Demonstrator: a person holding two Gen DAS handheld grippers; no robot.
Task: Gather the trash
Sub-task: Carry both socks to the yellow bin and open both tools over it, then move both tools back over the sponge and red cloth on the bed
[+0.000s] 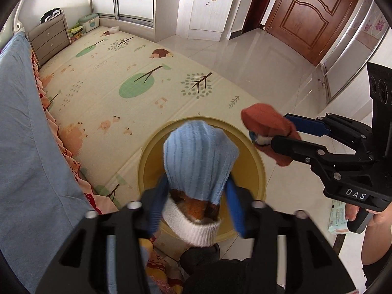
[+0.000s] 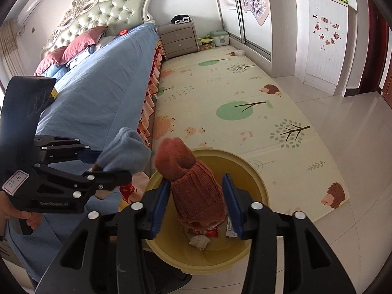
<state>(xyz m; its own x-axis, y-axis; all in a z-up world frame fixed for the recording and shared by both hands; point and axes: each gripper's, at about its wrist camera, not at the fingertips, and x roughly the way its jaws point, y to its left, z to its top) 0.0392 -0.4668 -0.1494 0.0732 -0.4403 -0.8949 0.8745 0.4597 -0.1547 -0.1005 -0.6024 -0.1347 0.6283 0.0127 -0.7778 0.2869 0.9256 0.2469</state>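
A round yellow bin (image 1: 257,169) stands on the floor below both grippers; it also shows in the right wrist view (image 2: 254,171), with a crumpled tissue (image 2: 199,242) and a red wrapper (image 2: 208,232) inside. My left gripper (image 1: 196,196) holds a light blue sock (image 1: 198,156) with a white cuff over the bin; the sock fills the space between its blue pads. My right gripper (image 2: 198,196) holds a rust-red knitted sock (image 2: 196,191) over the bin. Each gripper shows in the other's view: the right (image 1: 264,132), the left (image 2: 112,164).
A bed with a blue cover (image 2: 98,93) runs along the left. A patterned play mat (image 1: 137,78) covers the floor beyond the bin. A grey nightstand (image 2: 180,39) stands at the far end. Glossy tiles (image 1: 257,56) lead to a brown door (image 1: 316,14).
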